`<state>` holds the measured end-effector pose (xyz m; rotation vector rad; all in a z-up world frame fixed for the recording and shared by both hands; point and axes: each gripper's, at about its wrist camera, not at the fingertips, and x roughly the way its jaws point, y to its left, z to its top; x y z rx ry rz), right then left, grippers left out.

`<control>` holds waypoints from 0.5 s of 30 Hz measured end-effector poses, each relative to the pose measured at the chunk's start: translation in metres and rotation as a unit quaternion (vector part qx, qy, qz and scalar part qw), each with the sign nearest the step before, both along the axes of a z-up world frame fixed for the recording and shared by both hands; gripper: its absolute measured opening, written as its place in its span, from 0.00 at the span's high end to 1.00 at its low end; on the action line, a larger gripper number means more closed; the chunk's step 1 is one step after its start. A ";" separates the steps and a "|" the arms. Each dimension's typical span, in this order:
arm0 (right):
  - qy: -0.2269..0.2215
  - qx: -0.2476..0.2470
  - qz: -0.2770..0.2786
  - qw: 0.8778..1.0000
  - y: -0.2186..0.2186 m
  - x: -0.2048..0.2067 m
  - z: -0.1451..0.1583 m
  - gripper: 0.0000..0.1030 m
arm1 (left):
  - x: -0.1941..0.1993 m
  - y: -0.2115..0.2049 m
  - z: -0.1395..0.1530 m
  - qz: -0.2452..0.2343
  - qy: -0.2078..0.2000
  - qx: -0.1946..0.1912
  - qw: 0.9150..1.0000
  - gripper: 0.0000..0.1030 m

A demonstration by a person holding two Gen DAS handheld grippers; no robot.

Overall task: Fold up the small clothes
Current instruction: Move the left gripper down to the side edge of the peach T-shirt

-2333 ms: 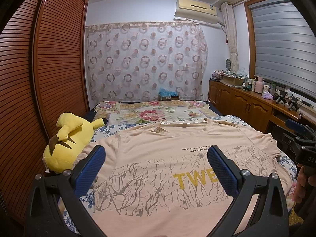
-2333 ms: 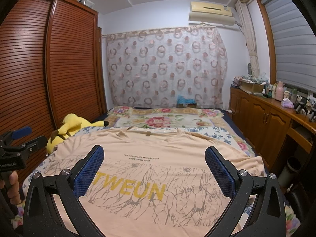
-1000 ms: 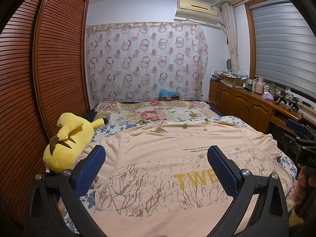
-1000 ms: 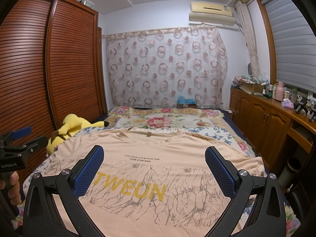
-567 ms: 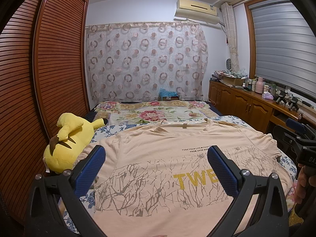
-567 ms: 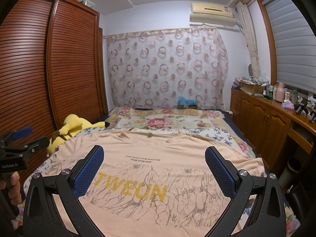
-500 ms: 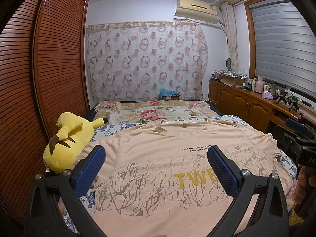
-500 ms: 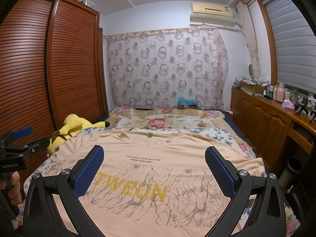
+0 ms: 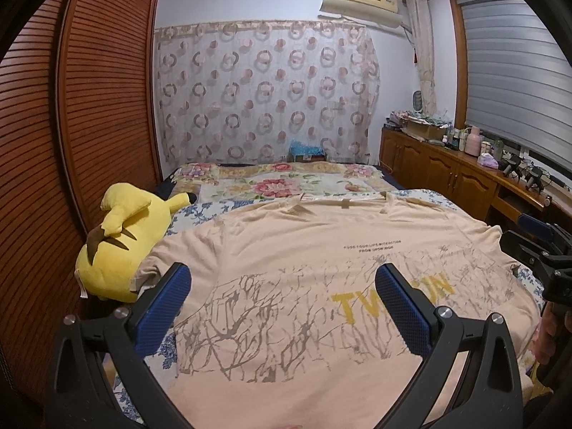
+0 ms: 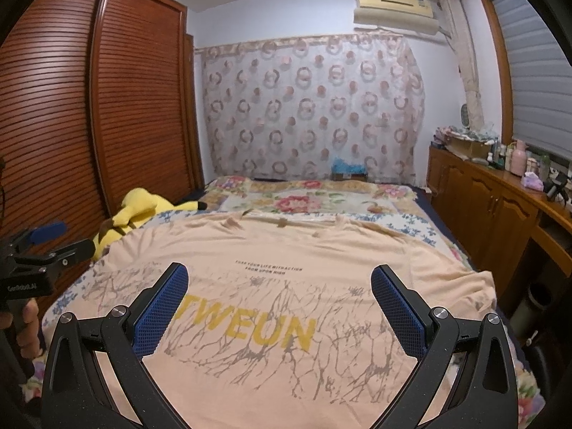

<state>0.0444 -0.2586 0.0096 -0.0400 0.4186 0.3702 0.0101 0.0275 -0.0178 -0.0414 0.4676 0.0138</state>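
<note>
A peach T-shirt (image 9: 293, 250) with yellow letters and a grey crack print lies spread flat on the bed, collar at the far end. It also shows in the right wrist view (image 10: 286, 286). My left gripper (image 9: 282, 296) is open and empty, held above the shirt's near left part. My right gripper (image 10: 279, 300) is open and empty, held above the shirt's near middle. Each gripper shows at the edge of the other's view: the right gripper (image 9: 540, 246) and the left gripper (image 10: 39, 250).
A yellow plush toy (image 9: 121, 246) lies at the bed's left edge beside the left sleeve. A brown slatted wardrobe (image 9: 71, 143) stands on the left. A wooden cabinet (image 9: 447, 175) with bottles runs along the right. A floral quilt (image 9: 279, 182) lies beyond the collar.
Both grippers have stayed open above the shirt. The views have shifted only slightly. The shirt has not moved.
</note>
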 end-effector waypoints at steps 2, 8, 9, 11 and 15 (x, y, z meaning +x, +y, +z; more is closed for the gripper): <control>0.003 -0.003 0.005 1.000 0.004 0.002 -0.002 0.00 | 0.002 0.007 -0.005 0.001 0.007 -0.002 1.000 0.00; 0.014 -0.007 0.019 1.000 0.011 0.005 -0.012 0.00 | 0.009 0.024 -0.023 0.012 0.031 -0.004 0.999 0.00; 0.015 -0.008 0.021 1.000 0.012 0.005 -0.014 0.00 | 0.010 0.027 -0.026 0.013 0.035 -0.005 0.999 0.00; 0.018 -0.011 0.025 0.999 0.014 0.006 -0.017 0.00 | 0.011 0.033 -0.032 0.017 0.042 -0.006 0.999 0.00; 0.024 -0.015 0.035 0.999 0.019 0.009 -0.023 0.00 | 0.014 0.049 -0.044 0.022 0.058 -0.005 0.998 0.00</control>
